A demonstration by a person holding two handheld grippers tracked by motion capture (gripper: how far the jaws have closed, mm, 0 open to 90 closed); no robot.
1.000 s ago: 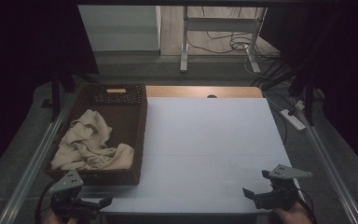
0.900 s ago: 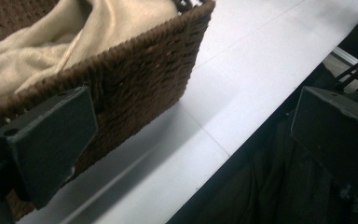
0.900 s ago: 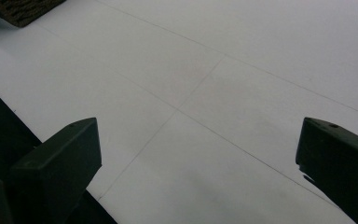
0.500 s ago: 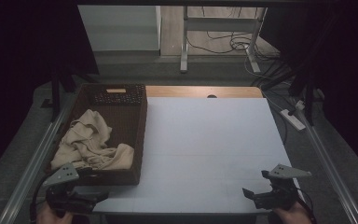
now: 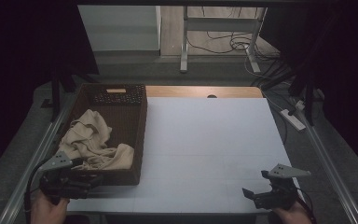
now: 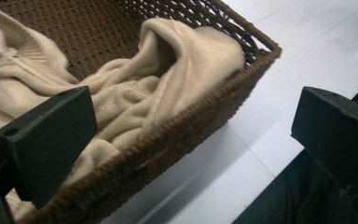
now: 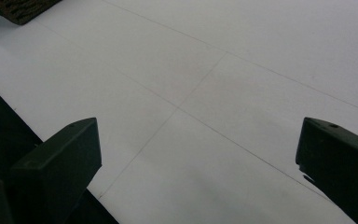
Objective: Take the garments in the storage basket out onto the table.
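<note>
1. The cream sweater (image 5: 91,142) lies crumpled inside the brown wicker basket (image 5: 140,135), heaped toward the basket's near wall.
2. The left gripper (image 5: 74,183) hangs just outside the basket's near wall, at its near left corner; its fingers (image 6: 46,140) are spread wide and hold nothing, one over the sweater, the other beyond the basket's rim.
3. The right gripper (image 5: 256,196) sits well apart from the basket, over the bare white worktop (image 5: 214,140), fingers (image 7: 58,163) released.
</note>
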